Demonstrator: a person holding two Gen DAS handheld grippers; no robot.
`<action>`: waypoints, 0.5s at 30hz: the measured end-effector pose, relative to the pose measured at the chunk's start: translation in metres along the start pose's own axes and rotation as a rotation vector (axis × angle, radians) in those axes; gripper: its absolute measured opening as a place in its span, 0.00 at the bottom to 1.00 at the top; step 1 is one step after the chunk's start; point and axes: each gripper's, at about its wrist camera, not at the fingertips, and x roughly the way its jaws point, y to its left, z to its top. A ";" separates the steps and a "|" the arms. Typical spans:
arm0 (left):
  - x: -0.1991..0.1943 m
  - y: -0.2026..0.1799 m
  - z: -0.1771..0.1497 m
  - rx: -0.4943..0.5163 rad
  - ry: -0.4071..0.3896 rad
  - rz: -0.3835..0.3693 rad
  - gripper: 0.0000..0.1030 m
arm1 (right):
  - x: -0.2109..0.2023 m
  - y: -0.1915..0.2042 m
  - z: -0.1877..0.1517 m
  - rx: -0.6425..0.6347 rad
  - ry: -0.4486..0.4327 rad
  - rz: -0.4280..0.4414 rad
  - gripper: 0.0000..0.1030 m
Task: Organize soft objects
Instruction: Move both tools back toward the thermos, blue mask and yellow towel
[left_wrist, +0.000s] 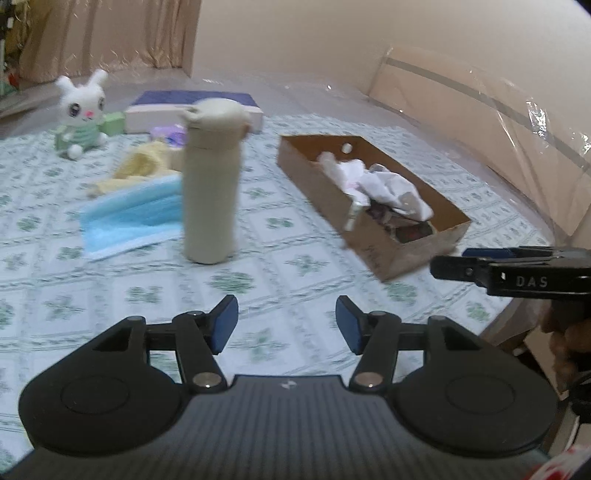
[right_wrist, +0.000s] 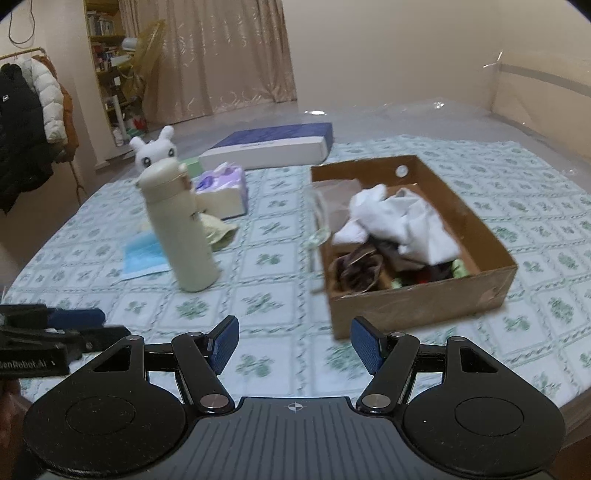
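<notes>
Jackets (right_wrist: 26, 122) on a rack appear only in the right wrist view (left misses them); both the left gripper (left_wrist: 286, 325) and right gripper (right_wrist: 295, 345) gape empty above the tablecloth (right_wrist: 266, 258), near the cardboard box (right_wrist: 495, 258).

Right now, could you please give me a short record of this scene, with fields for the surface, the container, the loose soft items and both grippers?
surface: table with green-patterned cloth
container: open cardboard box, white cloth and darker items inside
loose soft items: blue face mask, yellow cloth, plush rabbit
other: upright beige bottle, tissue pack
left gripper: open, empty
right gripper: open, empty
</notes>
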 end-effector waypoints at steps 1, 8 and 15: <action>-0.003 0.006 -0.002 0.006 -0.001 0.010 0.57 | 0.001 0.005 -0.001 -0.006 0.007 0.006 0.65; -0.025 0.045 -0.013 0.074 -0.016 0.030 0.73 | 0.007 0.033 -0.007 -0.074 0.028 0.033 0.65; -0.036 0.076 -0.014 0.246 -0.001 0.035 0.83 | 0.011 0.046 -0.007 -0.138 0.037 0.056 0.65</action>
